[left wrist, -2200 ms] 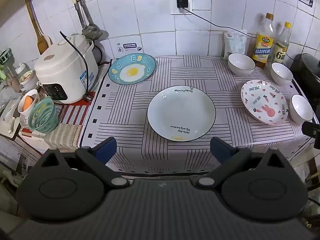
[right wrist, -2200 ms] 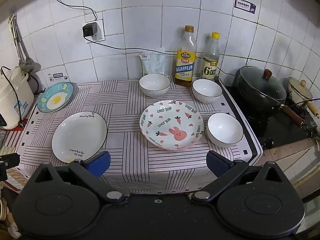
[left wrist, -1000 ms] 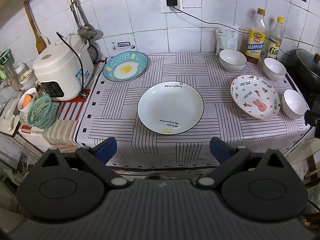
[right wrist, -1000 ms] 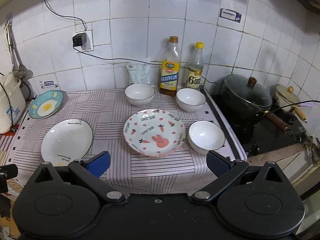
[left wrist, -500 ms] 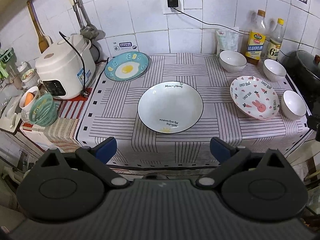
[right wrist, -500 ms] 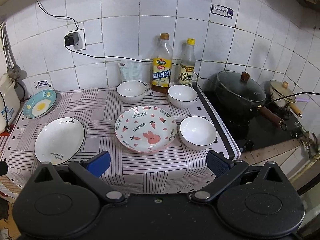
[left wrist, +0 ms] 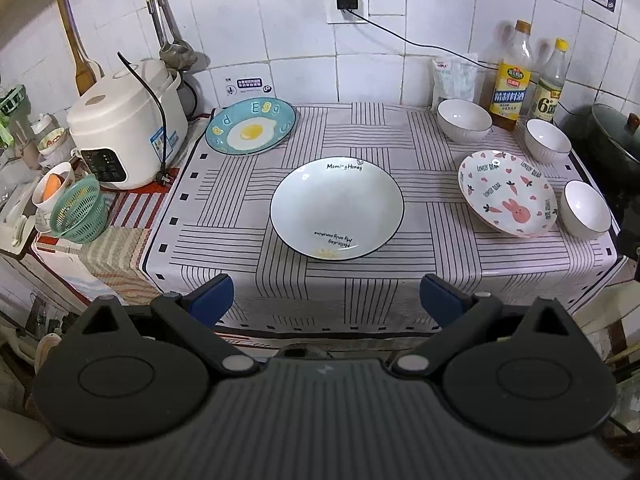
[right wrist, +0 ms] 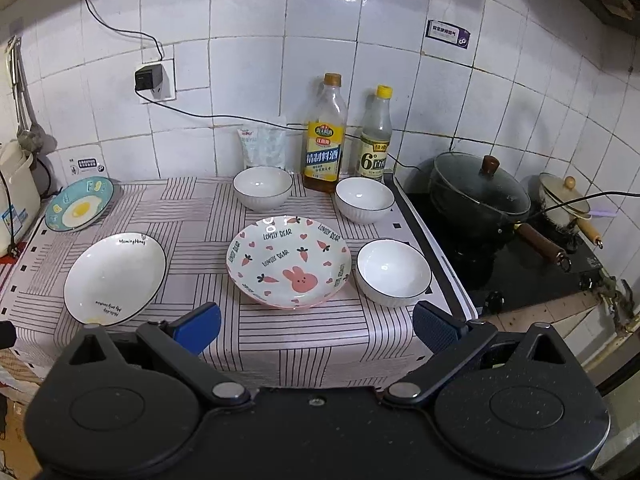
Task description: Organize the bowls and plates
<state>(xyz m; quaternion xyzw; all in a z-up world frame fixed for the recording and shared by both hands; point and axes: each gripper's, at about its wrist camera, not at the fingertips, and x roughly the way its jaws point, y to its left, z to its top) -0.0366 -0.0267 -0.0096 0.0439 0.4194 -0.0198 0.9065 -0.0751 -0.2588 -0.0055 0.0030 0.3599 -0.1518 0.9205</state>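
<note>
On the striped tablecloth (left wrist: 224,216) lie three plates: a white plate (left wrist: 337,208) in the middle, a blue fried-egg plate (left wrist: 250,126) at the back left, and a pink rabbit plate (right wrist: 289,261) to the right. Three white bowls stand around the rabbit plate: one behind it (right wrist: 262,187), one at the back right (right wrist: 364,199), one at its right (right wrist: 394,272). My left gripper (left wrist: 326,298) hangs open before the table's front edge, facing the white plate. My right gripper (right wrist: 316,324) is open too, short of the rabbit plate. Both hold nothing.
A rice cooker (left wrist: 124,124) and a green basket (left wrist: 80,210) stand left of the cloth. Two bottles (right wrist: 325,134) and a bag (right wrist: 262,146) line the tiled wall. A lidded dark pot (right wrist: 478,190) and a small cream pot (right wrist: 564,198) sit on the hob at right.
Both grippers have drawn back and shifted slightly; the table looks a little farther than 2.2 s ago. The plates and bowls have not moved. Both grippers stay open.
</note>
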